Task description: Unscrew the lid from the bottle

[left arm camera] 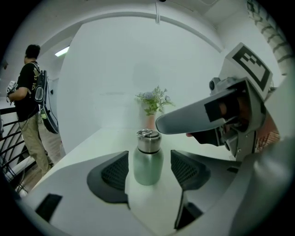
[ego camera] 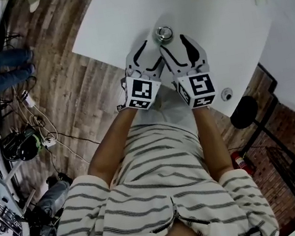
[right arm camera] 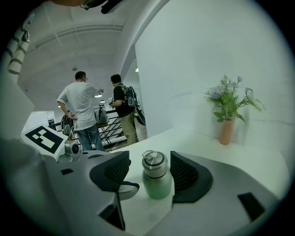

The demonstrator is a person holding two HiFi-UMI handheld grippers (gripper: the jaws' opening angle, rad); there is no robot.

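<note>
Closest to the head camera: a white short-sleeved shirt with dark stripes (ego camera: 166, 195), seen from above, with two bare forearms (ego camera: 112, 143) reaching forward. At the end of each forearm, a white and black hand-held gripper topped by a cube with square markers (ego camera: 143, 92): left gripper (ego camera: 151, 52), right gripper (ego camera: 174, 44). Angled in toward each other over the near edge of a white rectangular table (ego camera: 119, 18), tips closing in around a small pale green metal bottle (ego camera: 164, 34).

In the left gripper view, bottle upright on the tabletop, centred between two dark ribbed pads (left arm camera: 115, 171). Jaws wide apart, a strip of white table visible on each side of the bottle, nothing gripped. On top, a steel-coloured screw lid (left arm camera: 148, 141) with a wire ring, still fitted. One jaw of the right gripper crossing in from the right, its tip just beside the lid, contact not clear.

In the right gripper view, the same bottle between that gripper's dark pads, also spread wide and clamping nothing; clear gap on the left, right pad close beside the bottle's wall.

Further back on the table, a slim terracotta-coloured vase of pale blue flowers and green leaves (right arm camera: 226, 131), well apart from the bottle. Beyond the table edge, a person in a pale T-shirt (right arm camera: 80, 106) and a person in a dark top with a backpack (right arm camera: 122, 103), backs turned, beside a dark railing (right arm camera: 108, 131). Below the table in the head view, brown wooden plank floor (ego camera: 70, 94).
</note>
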